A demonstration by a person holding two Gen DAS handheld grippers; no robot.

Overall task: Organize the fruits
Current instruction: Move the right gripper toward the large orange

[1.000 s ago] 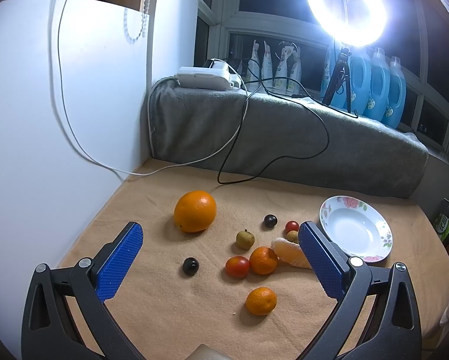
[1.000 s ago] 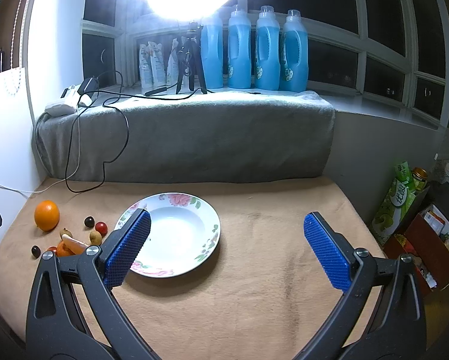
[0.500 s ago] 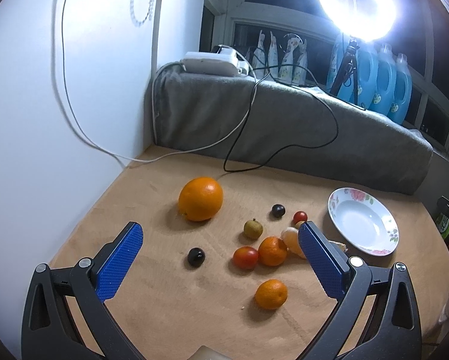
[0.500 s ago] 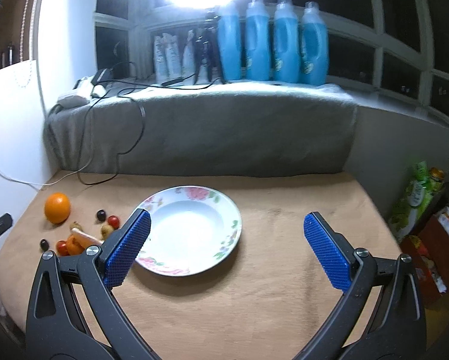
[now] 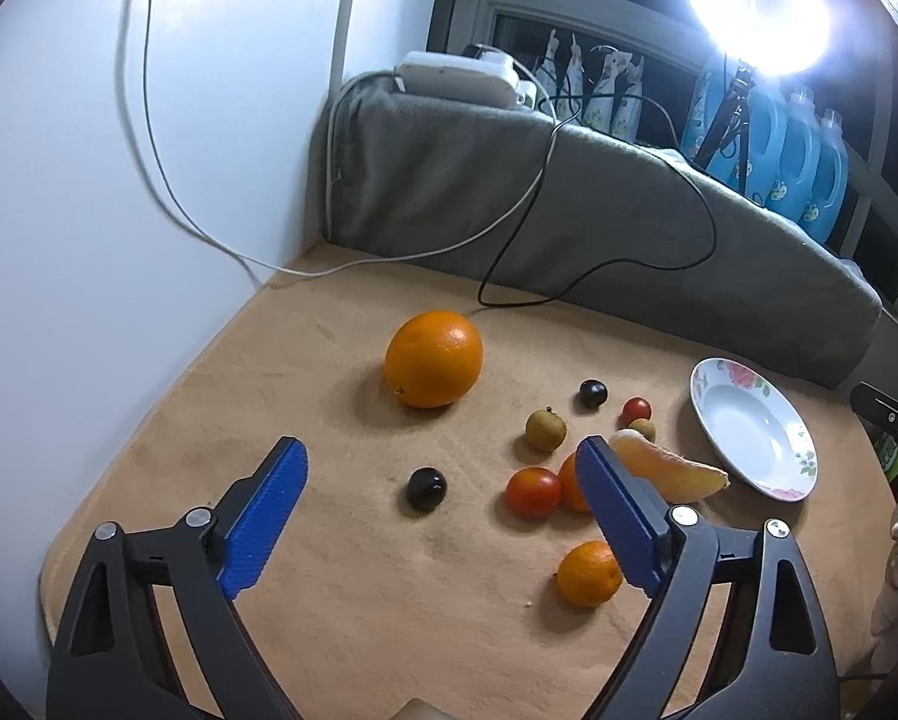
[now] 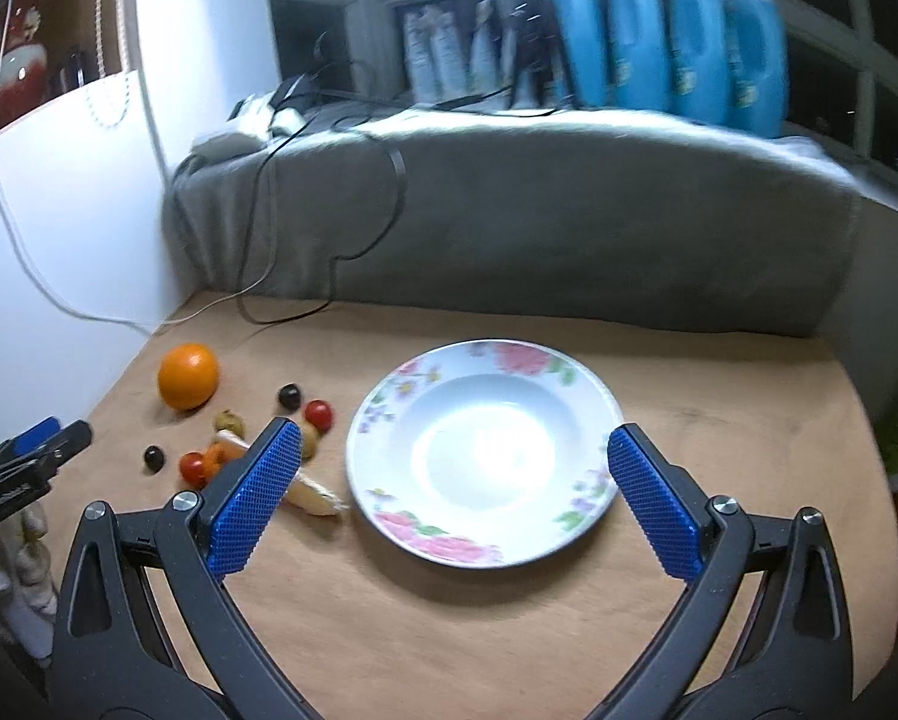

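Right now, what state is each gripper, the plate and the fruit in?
Left gripper: open, holding nothing.
Right gripper: open, holding nothing, over the plate.
Plate: upright, nothing in it.
Large orange: whole, on the cloth.
Peeled wedge: lying beside the plate.

We see a white wall (image 5: 89,192), a grey blanket (image 5: 569,204) over what may be a sill, dark windows (image 6: 839,78), and a ring light (image 5: 755,0).

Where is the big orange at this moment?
In the left wrist view the big orange lies on the tan cloth, at the far left of the fruit group, nearest the wall; it touches no other fruit.
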